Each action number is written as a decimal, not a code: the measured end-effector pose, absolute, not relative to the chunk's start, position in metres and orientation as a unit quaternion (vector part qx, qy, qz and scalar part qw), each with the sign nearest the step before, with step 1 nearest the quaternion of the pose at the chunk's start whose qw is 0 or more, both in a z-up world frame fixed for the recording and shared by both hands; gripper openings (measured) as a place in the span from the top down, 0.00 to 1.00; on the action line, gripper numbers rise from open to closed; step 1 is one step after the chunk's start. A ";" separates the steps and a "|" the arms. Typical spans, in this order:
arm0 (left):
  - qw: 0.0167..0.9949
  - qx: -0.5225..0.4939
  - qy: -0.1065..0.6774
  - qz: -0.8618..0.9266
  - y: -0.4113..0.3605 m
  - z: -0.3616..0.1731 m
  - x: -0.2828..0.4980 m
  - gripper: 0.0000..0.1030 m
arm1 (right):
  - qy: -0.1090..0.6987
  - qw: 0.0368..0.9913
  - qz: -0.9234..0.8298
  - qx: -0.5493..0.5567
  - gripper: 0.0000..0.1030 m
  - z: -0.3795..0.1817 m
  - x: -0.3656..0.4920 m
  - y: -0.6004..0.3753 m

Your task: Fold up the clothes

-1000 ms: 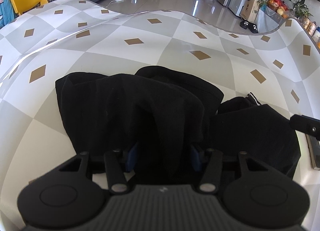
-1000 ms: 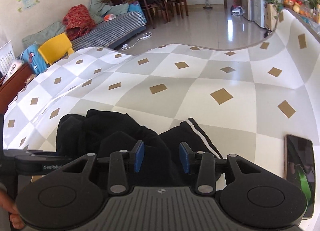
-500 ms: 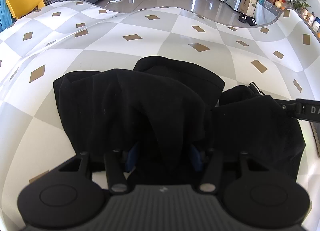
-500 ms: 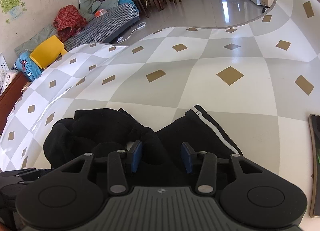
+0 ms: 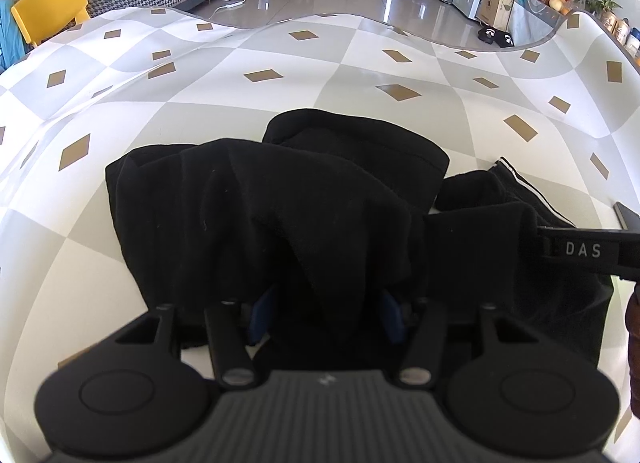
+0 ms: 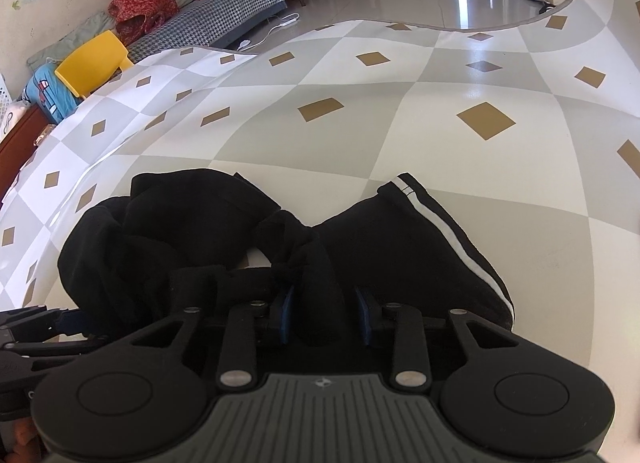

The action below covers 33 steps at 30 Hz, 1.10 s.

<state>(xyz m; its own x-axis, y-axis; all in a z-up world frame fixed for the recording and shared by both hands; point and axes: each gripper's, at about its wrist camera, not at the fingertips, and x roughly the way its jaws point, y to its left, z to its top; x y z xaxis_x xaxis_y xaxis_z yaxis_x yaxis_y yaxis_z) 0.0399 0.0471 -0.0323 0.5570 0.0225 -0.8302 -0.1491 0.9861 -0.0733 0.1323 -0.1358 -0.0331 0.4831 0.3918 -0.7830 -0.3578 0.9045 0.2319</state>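
Black fabric garment with a white stripe along one edge (image 5: 320,199) bunched in soft folds on the tabletop under a glossy grey-and-white checked cloth with gold diamonds (image 5: 280,75), near its close edge

Left gripper (image 5: 326,315) over the garment's left portion, blue-padded fingers (image 5: 262,313) partly apart with a thick fold of black cloth draped between them and over the tips; clamped on that fold, as far as can be told, though the cloth hides the contact

Right gripper (image 6: 324,317) at the garment's middle, just left of the striped leg, jaws having just been closing, blue pads (image 6: 286,313) now pressed against a bunched ridge of black fabric running between them

White letters "DAS" readable on the black bar of the right gripper where it enters the left wrist view from the right edge; lettering on the left gripper's body at the lower left of the right wrist view too dark to read

Dark flat phone (image 5: 626,215) lying on the cloth just beyond the striped edge

Yellow plastic chair (image 6: 94,63) and houndstooth-covered sofa (image 6: 224,19) standing past the tabletop's far left side
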 end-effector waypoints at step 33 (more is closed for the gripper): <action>0.887 -0.081 0.448 0.075 0.048 -0.036 0.067 0.49 | 0.441 0.873 0.204 0.046 0.88 -0.037 0.162 -0.130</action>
